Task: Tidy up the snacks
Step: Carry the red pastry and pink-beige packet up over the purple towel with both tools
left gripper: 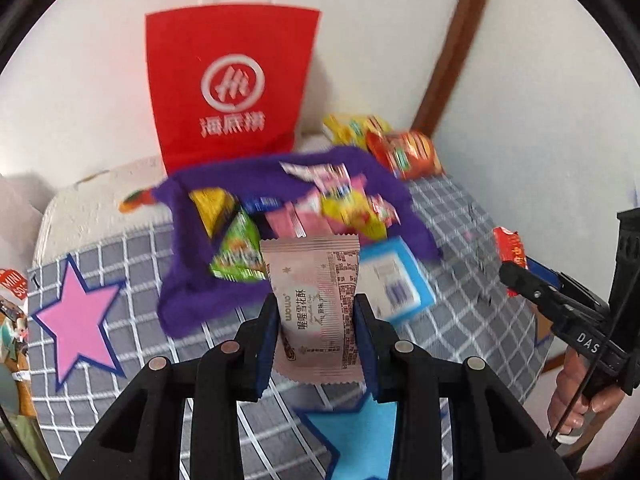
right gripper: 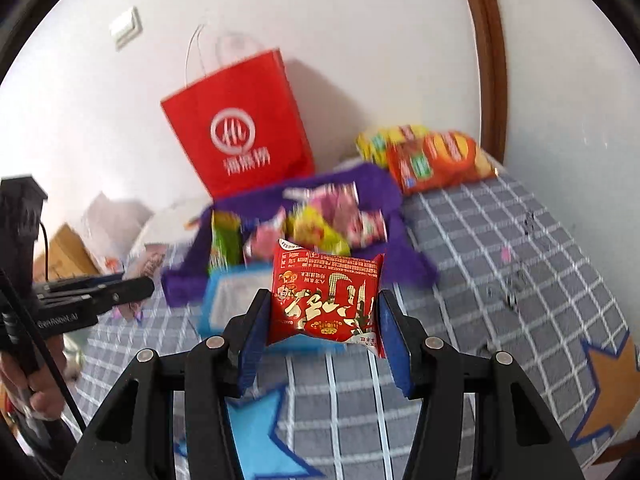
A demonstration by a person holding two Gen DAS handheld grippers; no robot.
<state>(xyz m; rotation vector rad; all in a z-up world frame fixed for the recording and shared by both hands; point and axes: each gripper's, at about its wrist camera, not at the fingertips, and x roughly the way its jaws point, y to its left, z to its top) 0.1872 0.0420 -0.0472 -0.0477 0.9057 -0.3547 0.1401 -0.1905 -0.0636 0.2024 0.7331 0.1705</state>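
My left gripper (left gripper: 316, 312) is shut on a pale pink snack packet (left gripper: 316, 304), held upright above the grey checked tablecloth (left gripper: 120, 240). My right gripper (right gripper: 322, 316) is shut on a red snack packet (right gripper: 326, 298), also lifted off the table. From the left wrist view the right gripper (left gripper: 516, 268) shows at the right edge with the red packet (left gripper: 510, 246) in it. Behind both lies a purple cloth (left gripper: 188, 300) heaped with several small snack packets (left gripper: 344, 204). A light blue box (left gripper: 396, 280) sits at the cloth's near edge.
A red paper bag (left gripper: 232, 84) stands against the white wall. Orange and yellow snack bags (right gripper: 436, 160) lie at the back right corner. Pink (left gripper: 78, 316), blue (left gripper: 360, 436) and orange (right gripper: 608, 392) star shapes lie on the tablecloth. A brown door frame (right gripper: 486, 60) runs up the right.
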